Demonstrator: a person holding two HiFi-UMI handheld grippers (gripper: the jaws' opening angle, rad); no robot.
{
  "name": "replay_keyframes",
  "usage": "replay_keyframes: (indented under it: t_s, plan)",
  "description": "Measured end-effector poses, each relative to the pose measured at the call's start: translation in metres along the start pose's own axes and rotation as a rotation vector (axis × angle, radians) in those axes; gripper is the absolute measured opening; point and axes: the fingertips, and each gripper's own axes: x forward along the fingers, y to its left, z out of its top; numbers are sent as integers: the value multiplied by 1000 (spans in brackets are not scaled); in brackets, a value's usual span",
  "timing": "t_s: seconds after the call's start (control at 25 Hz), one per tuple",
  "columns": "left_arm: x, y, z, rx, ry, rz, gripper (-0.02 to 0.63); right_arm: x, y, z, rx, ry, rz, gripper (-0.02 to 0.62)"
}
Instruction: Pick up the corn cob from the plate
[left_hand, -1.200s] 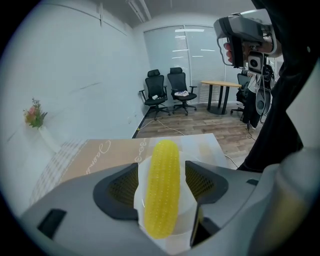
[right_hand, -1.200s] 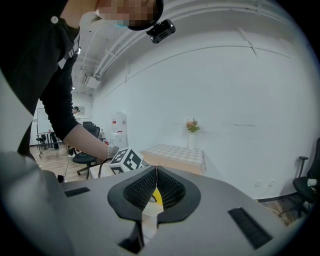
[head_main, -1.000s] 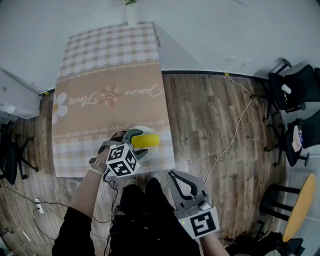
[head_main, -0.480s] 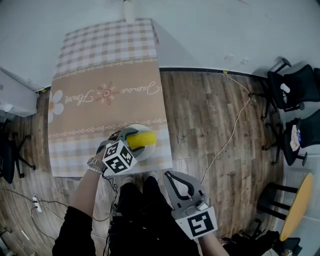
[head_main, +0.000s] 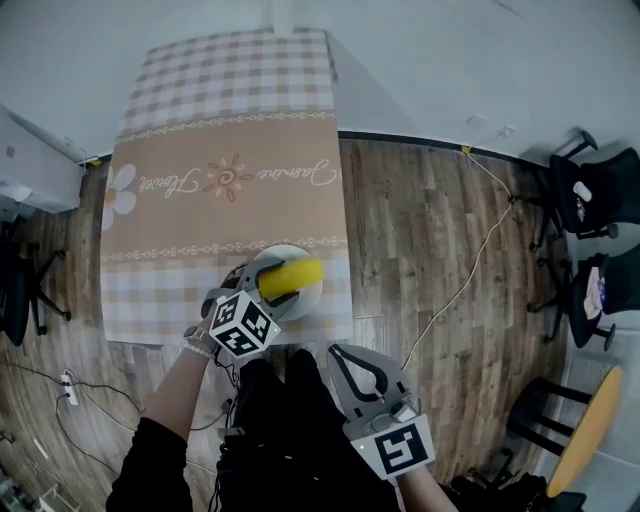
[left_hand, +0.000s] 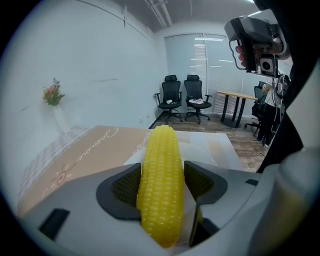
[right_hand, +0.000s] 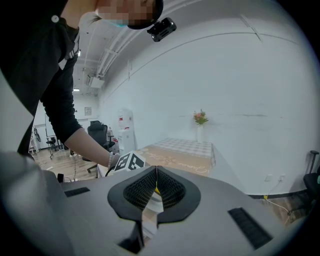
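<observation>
A yellow corn cob (head_main: 292, 277) lies over the white plate (head_main: 306, 302) near the table's front edge. My left gripper (head_main: 258, 284) comes in from the plate's left and is shut on the cob's near end. In the left gripper view the cob (left_hand: 161, 175) stands lengthwise between the two dark pads (left_hand: 124, 188), which press it from both sides, with the plate (left_hand: 212, 150) showing below. I cannot tell whether the cob is clear of the plate. My right gripper (head_main: 340, 352) hangs off the table by the person's legs, shut (right_hand: 156, 187) with nothing in it.
The table (head_main: 220, 200) wears a beige checked cloth with a flower print. A vase of flowers (right_hand: 200, 124) stands at its far end by the wall. Office chairs (head_main: 600, 190) and a cable (head_main: 470, 260) are on the wood floor to the right.
The head view has shifted a little. The left gripper stays at the corn cob over the plate; the right gripper holds its place.
</observation>
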Motion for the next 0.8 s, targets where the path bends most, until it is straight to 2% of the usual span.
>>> replay_keyframes:
  t_s: [0.28,0.56,0.8]
  plan:
    - [-1,-2,1,6,8,38,253,5,-1,-7,15,27,33,41]
    - [-2,3,1,-110,22,64,250,7,0,-3,-7,23,54,41]
    - [-14,14,15,-212,-50,100,250,10,2,-1,-27,32,57,42]
